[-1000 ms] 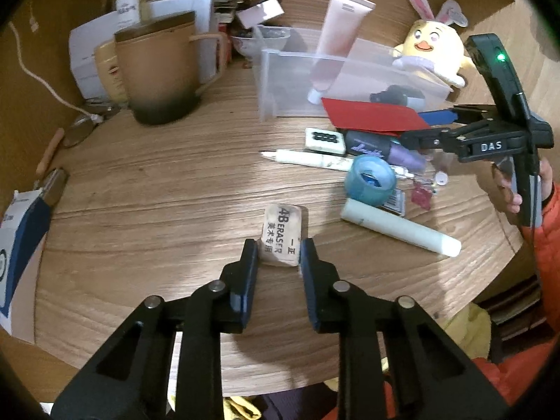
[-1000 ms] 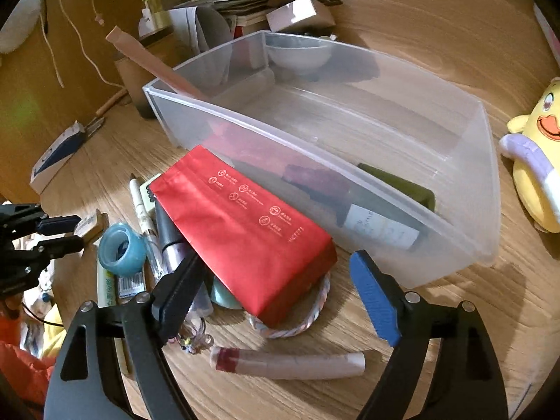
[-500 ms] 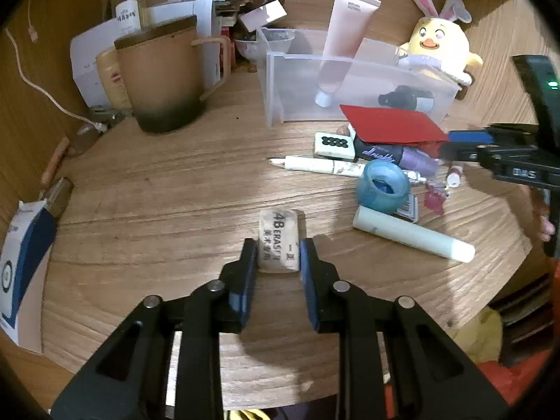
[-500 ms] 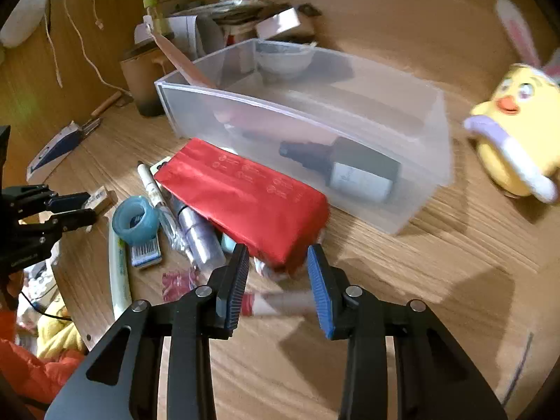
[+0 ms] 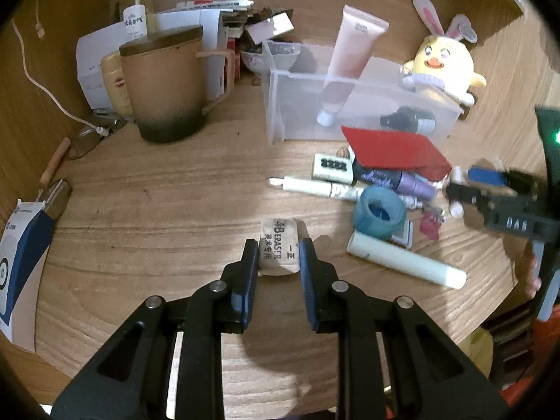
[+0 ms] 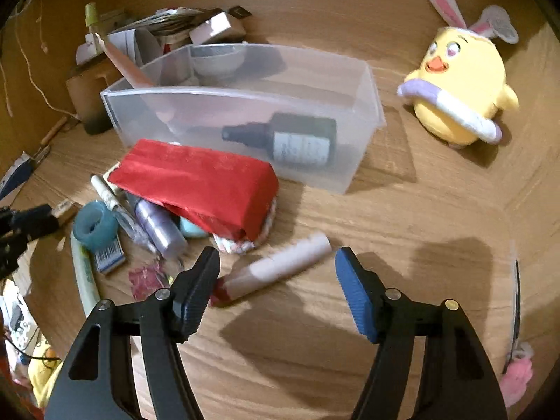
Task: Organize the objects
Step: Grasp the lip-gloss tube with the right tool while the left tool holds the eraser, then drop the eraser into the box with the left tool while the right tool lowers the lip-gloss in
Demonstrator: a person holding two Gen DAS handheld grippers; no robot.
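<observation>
My left gripper is shut on a beige 4B eraser, held just above the wooden table. My right gripper is open and empty, its jaws straddling a white tube with a red cap lying on the table. A clear plastic bin beyond holds a dark dropper bottle and a pink tube. A red packet leans on a pile in front of the bin. The right gripper also shows in the left wrist view.
The pile holds a teal tape roll, a purple tube, a white marker and a pale green tube. A brown mug, papers and a yellow plush chick stand around the bin. The table edge is near the left gripper.
The right gripper backed away from the red packet, narrowed, then opened wide over the red-capped tube. The left gripper stays shut on the eraser and has drawn back slightly.
</observation>
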